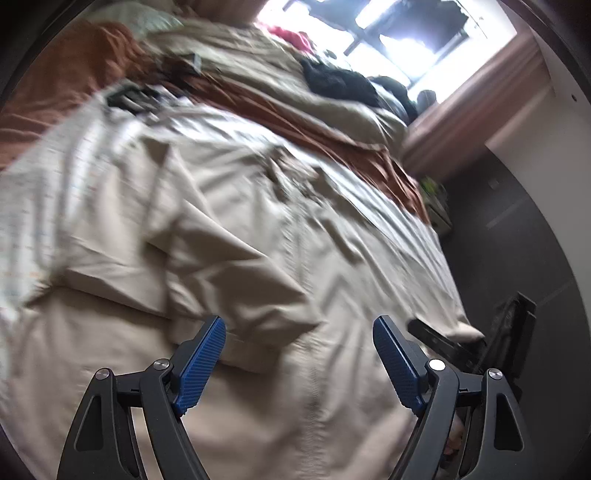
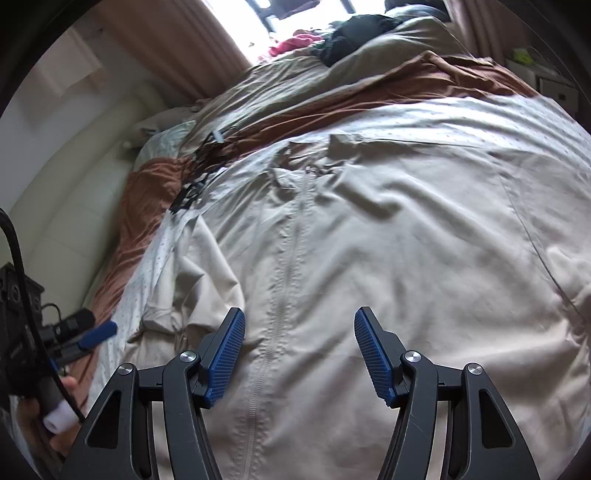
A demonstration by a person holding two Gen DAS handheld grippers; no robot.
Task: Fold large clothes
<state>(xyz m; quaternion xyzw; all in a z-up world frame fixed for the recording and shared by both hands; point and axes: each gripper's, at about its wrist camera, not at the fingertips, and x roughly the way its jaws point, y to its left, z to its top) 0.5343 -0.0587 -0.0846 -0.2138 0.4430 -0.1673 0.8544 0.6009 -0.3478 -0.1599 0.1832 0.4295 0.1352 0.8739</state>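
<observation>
A large beige zip-front jacket (image 2: 369,240) lies spread on the bed, its zipper (image 2: 288,258) running toward me. It also shows in the left wrist view (image 1: 229,236), blurred, with a folded sleeve (image 1: 207,258) on top. My left gripper (image 1: 299,354) is open and empty, just above the jacket's lower part. My right gripper (image 2: 299,350) is open and empty above the jacket's hem, beside the zipper. The left gripper also shows at the left edge of the right wrist view (image 2: 88,338).
The jacket lies on a white dotted sheet (image 2: 480,122) over a brown blanket (image 2: 369,92) and beige duvet (image 2: 332,66). Dark and red clothes (image 2: 354,33) are piled by the window. A padded headboard (image 2: 66,166) is left; dark floor (image 1: 517,240) is right of the bed.
</observation>
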